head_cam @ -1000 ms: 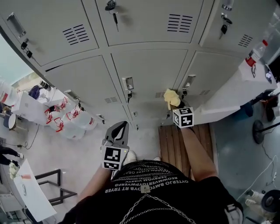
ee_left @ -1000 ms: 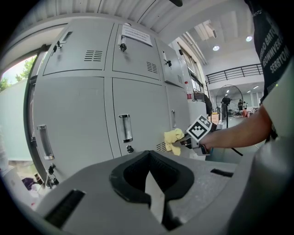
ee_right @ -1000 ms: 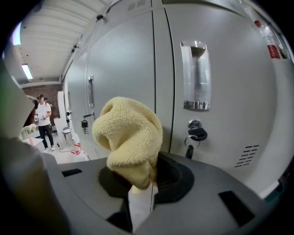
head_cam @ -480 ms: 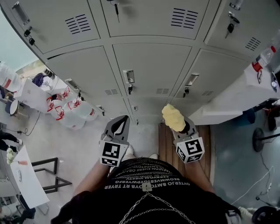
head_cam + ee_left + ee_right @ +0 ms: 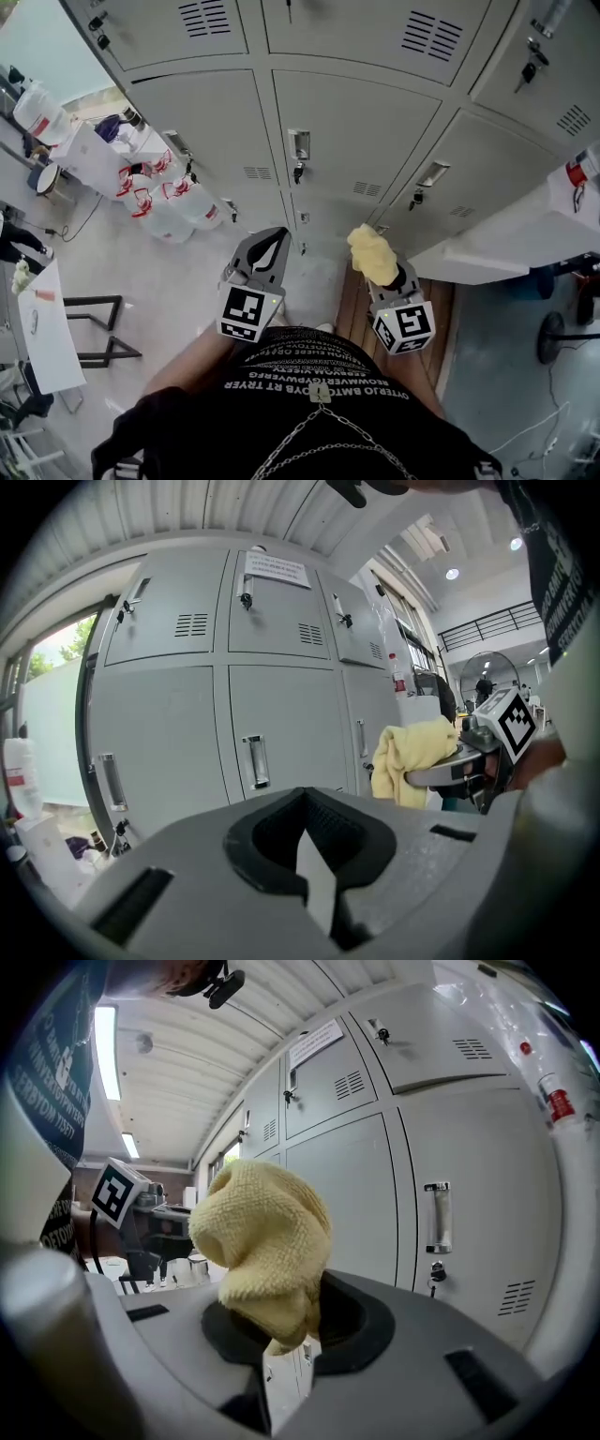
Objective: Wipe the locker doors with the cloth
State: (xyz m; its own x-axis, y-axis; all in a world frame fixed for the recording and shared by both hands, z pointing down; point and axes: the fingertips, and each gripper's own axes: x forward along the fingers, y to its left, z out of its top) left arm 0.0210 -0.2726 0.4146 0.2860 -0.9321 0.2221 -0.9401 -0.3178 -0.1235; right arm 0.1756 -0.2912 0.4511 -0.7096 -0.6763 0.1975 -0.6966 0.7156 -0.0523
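The cloth (image 5: 372, 255) is a pale yellow piece of looped, fluffy fabric, bunched into a rounded lump. It is clamped in the right tongs (image 5: 385, 275), which are closed on it. In the right gripper view the cloth (image 5: 263, 1239) swells up and out past the tips of the tongs (image 5: 281, 1342). Its surface is nubbly and folded over on itself, and a thinner tail is tucked down into the dark recess between the jaws. From the left gripper view the same cloth (image 5: 409, 759) hangs in soft vertical folds off the front of the right tongs (image 5: 441, 773).

The cloth is held in front of the lower row of grey locker doors (image 5: 358, 124) and is not pressed against any of them. The doors (image 5: 349, 1194) are plain grey metal with vent slots, upright handles and small locks.

The left tongs (image 5: 267, 251) are held low beside the right ones, pointing at the lockers (image 5: 281, 714). Their jaws (image 5: 304, 797) are drawn together with nothing gripped between them.

Several clear water jugs (image 5: 173, 202) with red labels stand on the floor at the left end of the lockers.
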